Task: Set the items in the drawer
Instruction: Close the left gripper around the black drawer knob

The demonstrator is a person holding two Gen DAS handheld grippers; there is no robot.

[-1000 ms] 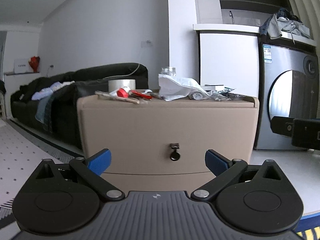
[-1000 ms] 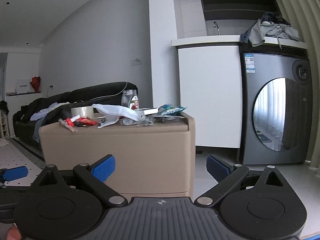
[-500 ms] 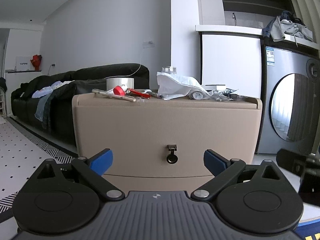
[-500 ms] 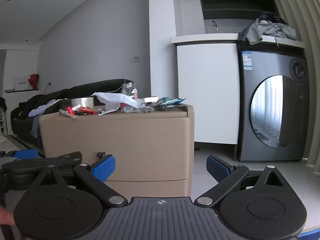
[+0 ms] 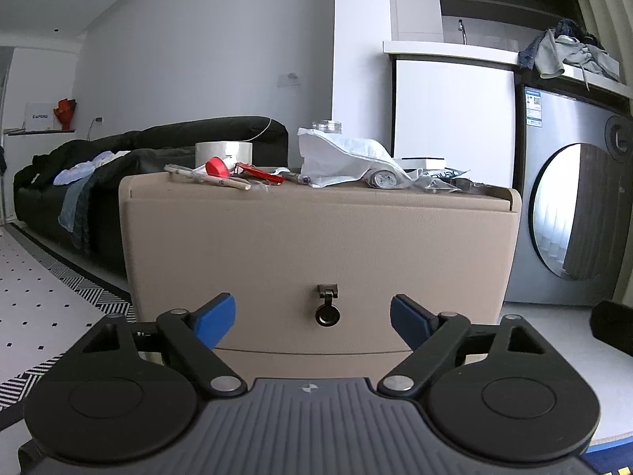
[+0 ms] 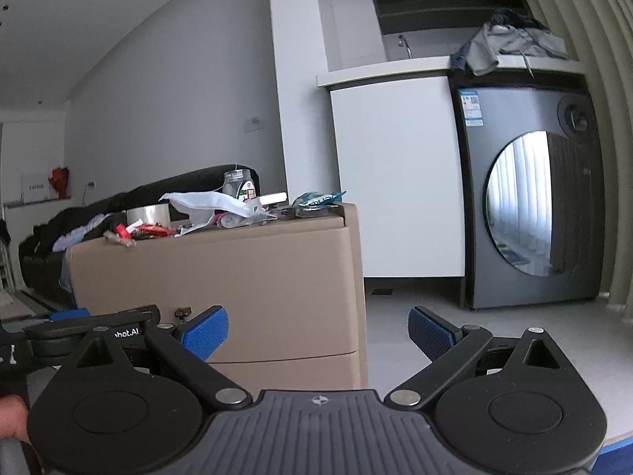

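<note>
The left gripper (image 5: 312, 316) faces the beige cabinet (image 5: 316, 237) with jaws wide apart and empty, the closed drawer's dark ring pull (image 5: 327, 314) right between them. The right gripper (image 6: 318, 330), jaws also spread and empty, looks past the cabinet's right corner at a grey washing machine (image 6: 530, 206). On the top surface lie a tape roll (image 5: 224, 153), white bag (image 5: 344, 158) and red items (image 5: 259, 172); "hot.AI" reads on the left gripper.
</note>
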